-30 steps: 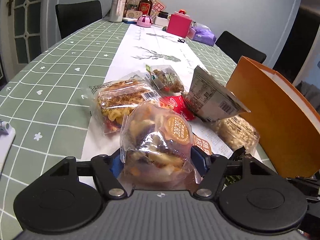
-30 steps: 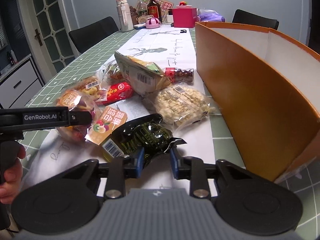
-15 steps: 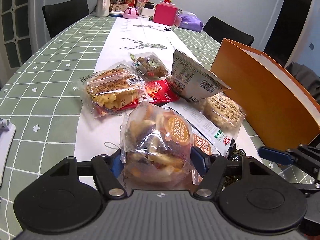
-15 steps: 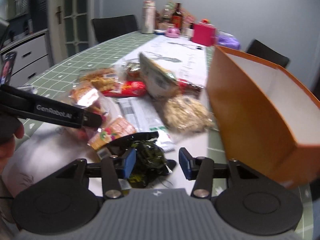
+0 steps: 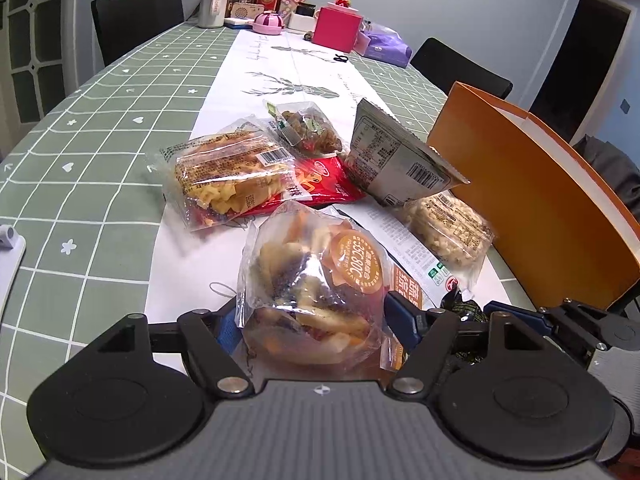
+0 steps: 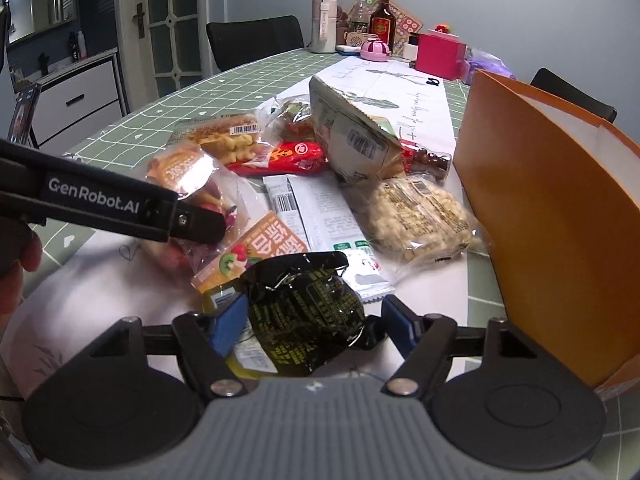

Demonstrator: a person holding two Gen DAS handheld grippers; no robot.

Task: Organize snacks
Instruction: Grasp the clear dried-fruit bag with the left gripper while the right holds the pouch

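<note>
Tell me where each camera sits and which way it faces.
Left wrist: on the left gripper, looking along the table; its fingers straddle the clear chip bag; the right gripper's tips show at right.
Right wrist: on the right gripper, fingers around the black packet; left gripper arm and a hand at left.
Shared: snack pile, orange box.

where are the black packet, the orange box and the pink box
black packet (image 6: pixel 304 312), right wrist view, middle of its crinkled front
orange box (image 6: pixel 552 216), right wrist view, outer side wall
pink box (image 5: pixel 335 29), left wrist view, front face
</note>
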